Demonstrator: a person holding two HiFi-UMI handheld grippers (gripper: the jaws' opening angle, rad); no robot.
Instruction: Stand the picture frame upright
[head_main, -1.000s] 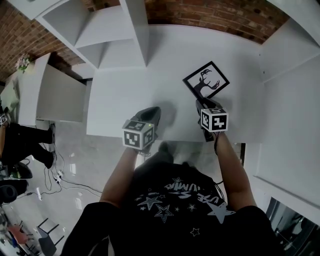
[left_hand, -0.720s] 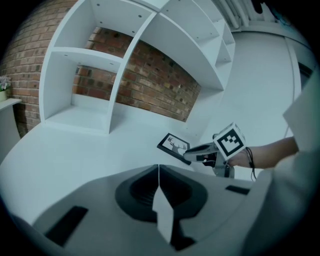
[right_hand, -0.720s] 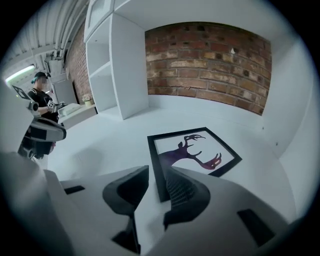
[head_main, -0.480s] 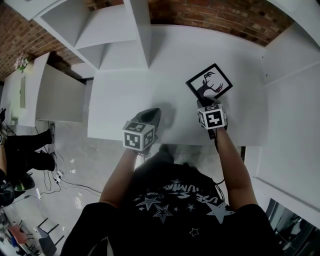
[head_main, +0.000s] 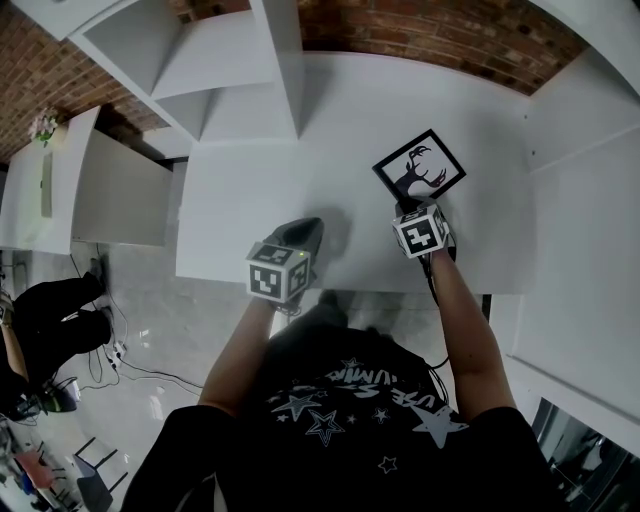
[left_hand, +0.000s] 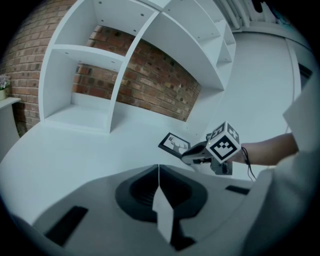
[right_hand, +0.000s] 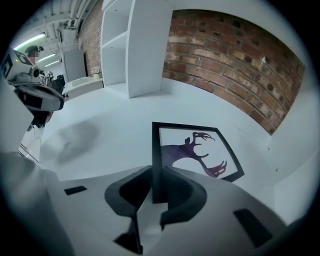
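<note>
White shelving, brick wall

Near corner of picture frame hidden between right tongs (just been closing).

Picture frame on table, right side — shelf unit behind at left — brick wall beyond.

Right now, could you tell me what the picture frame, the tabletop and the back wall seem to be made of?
Picture frame: thin matte black border, probably painted wood or plastic, around a deer silhouette print on white paper; whether a pane covers it I cannot tell.
Tabletop: smooth, even white with soft shadows, likely laminate or painted board.
Back wall: rough red brick with pale mortar joints.
</note>
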